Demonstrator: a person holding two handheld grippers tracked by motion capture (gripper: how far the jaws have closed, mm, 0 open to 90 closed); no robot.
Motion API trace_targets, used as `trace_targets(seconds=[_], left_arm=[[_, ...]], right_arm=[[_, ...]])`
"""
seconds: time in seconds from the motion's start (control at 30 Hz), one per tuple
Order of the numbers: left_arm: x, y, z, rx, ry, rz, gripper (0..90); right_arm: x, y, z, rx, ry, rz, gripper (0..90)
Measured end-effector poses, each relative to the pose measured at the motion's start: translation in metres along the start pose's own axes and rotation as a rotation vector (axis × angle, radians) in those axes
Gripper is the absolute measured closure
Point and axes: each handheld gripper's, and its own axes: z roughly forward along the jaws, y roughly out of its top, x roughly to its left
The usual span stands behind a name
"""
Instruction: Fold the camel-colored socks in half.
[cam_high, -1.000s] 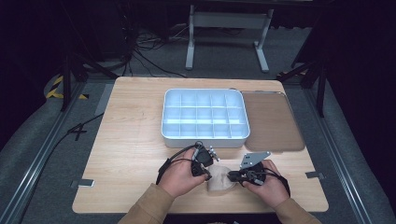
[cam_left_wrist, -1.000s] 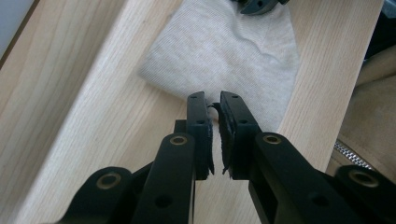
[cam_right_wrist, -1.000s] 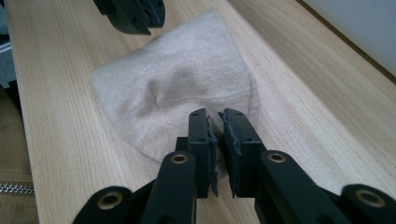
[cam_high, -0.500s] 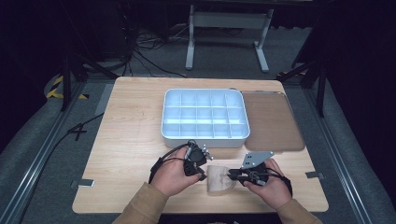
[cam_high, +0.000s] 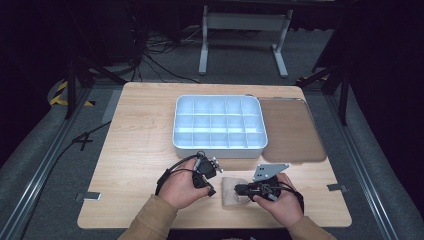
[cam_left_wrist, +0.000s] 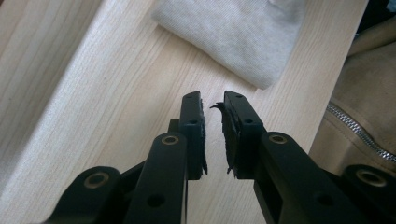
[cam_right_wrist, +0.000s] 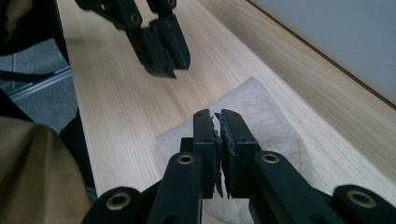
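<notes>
Pale wooden table (cam_high: 140, 150) is carrying everything. Nearest, the right gripper (cam_right_wrist: 217, 122) is hovering over a folded beige cloth (cam_high: 232, 189), jaws nearly touching (pinching nothing visible). The left gripper (cam_left_wrist: 212, 103) is waiting beside it, jaws slightly parted. Farther back, a white compartment tray (cam_high: 218, 125) is sitting empty, its brown lid (cam_high: 290, 129) lying alongside.

This looks like a lab or a recording studio. A plain wooden desk (cam_high: 140, 150) stands on grey carpet floor (cam_high: 45, 165) in a dark room, with metal stand legs (cam_high: 240, 40), loose black cables (cam_high: 155, 65), floor rails (cam_high: 40, 175) and yellow-black hazard tape (cam_high: 62, 95) around it.
</notes>
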Motion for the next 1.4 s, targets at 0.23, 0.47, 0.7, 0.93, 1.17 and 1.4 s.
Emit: trace_targets(seconds=[0.23,0.47,0.7,0.93,1.17,1.4], left_arm=[[-0.001,0.001,0.003,0.0,0.002,-0.003,79.0],[0.0,0.002,0.007,0.001,0.011,-0.005,78.9],[0.0,0.005,0.014,-0.02,0.021,0.004,80.0],[0.001,0.008,0.018,-0.022,0.028,0.012,80.7],[-0.002,0.014,0.024,-0.019,0.034,0.024,81.2],[-0.002,0.018,0.029,-0.003,0.05,0.039,81.5]], right_arm=[[-0.003,-0.005,0.013,0.038,-0.015,0.002,86.8],[-0.004,-0.01,0.023,0.097,-0.036,-0.022,88.7],[-0.005,-0.011,0.023,0.095,-0.035,-0.032,88.9],[-0.005,-0.012,0.018,0.113,-0.053,-0.037,88.3],[-0.009,-0.017,0.017,0.095,-0.048,-0.033,89.3],[-0.012,-0.021,0.016,0.067,-0.031,-0.003,89.5]])
